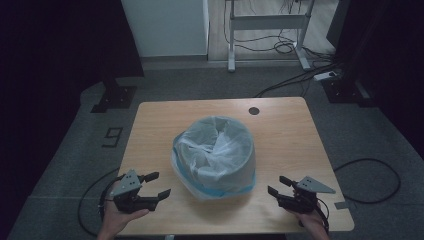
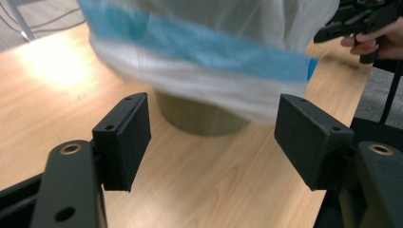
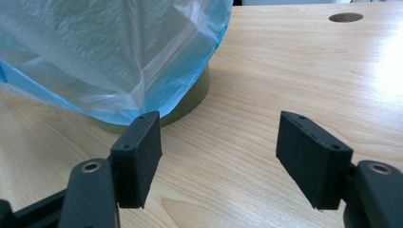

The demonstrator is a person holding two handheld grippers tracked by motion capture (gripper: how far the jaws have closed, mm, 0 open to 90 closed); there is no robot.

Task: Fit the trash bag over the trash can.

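Note:
A round bin (image 1: pixel 215 155) lined with a pale blue-white plastic bag (image 1: pixel 220 145) stands in the middle of the wooden table (image 1: pixel 285 130). The bag hangs over the bin's rim and down its sides. My left gripper (image 1: pixel 157 185) is open near the front left of the bin, jaws pointing at it, nothing between them. My right gripper (image 1: pixel 278 186) is open at the front right, also empty. In the left gripper view the bag (image 2: pixel 204 52) drapes over the olive bin base (image 2: pixel 199 118). The right gripper view shows the bag (image 3: pixel 104 57) and the bin base (image 3: pixel 190 102) ahead and to the left.
A round cable hole (image 1: pixel 254 111) sits near the table's far edge. Beyond the table stand a white desk frame (image 1: pixel 265 30) and loose cables (image 1: pixel 300 75) on the grey floor. A black stand base (image 1: pixel 114 97) is at the far left.

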